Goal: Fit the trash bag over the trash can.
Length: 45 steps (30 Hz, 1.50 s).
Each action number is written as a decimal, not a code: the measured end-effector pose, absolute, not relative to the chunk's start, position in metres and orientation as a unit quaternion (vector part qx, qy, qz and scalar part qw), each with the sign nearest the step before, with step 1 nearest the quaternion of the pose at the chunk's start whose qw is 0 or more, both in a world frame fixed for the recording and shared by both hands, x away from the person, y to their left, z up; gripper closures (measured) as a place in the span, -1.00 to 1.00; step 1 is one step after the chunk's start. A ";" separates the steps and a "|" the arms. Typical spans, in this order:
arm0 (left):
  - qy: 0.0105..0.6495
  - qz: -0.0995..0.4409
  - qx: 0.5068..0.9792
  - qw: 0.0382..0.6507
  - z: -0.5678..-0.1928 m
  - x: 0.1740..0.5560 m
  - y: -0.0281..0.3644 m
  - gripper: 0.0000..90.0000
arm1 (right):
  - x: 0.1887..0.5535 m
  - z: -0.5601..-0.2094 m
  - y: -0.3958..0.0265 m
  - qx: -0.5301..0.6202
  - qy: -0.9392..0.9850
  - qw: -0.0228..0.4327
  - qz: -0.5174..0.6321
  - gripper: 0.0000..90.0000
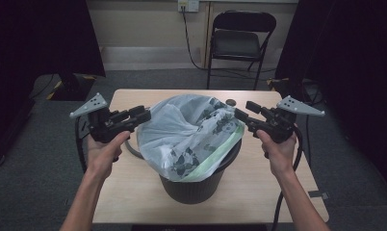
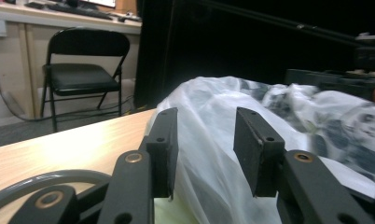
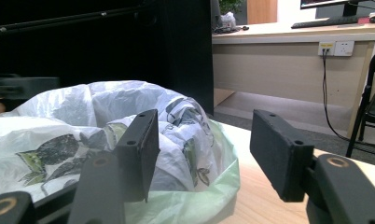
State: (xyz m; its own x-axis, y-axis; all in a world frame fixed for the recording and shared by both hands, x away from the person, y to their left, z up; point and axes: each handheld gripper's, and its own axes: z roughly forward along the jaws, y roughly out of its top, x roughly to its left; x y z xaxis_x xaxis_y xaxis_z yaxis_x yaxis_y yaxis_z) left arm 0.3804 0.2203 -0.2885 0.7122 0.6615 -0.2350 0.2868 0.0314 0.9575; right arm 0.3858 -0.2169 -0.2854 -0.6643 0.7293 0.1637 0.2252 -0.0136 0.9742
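Bag (image 1: 189,132) lining the bin (image 1: 196,185) on the counter (image 1: 129,187). Left gripper (image 1: 144,115) and right gripper (image 1: 240,114) either side of the bin, jaws apart, gripping nothing.

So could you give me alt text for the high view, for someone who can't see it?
A black bin lined with a white leaf-print bag stands on a small wooden table. A person's two hands hold black tools at the bag's edges, left tool and right tool, both with open jaws. A folding chair stands behind.
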 end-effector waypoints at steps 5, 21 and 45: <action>0.360 0.149 0.679 0.622 -0.294 0.386 0.218 0.74 | 0.384 -0.285 -0.219 0.353 0.674 0.202 0.617 -0.08; 0.325 0.134 0.685 0.638 -0.296 0.341 0.238 1.00 | 0.376 -0.281 -0.211 0.345 0.688 0.192 0.609 -0.16; 0.360 0.149 0.668 0.634 -0.304 0.362 0.218 0.27 | 0.380 -0.281 -0.208 0.350 0.707 0.191 0.584 0.94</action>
State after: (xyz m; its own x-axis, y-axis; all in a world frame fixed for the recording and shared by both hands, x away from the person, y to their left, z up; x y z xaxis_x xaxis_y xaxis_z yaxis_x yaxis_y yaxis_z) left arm 0.3617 0.2183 -0.3035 0.6959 0.6701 -0.2584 0.2925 0.0642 0.9541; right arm 0.3805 -0.2075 -0.2807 -0.6822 0.7177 0.1393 0.2724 0.0727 0.9594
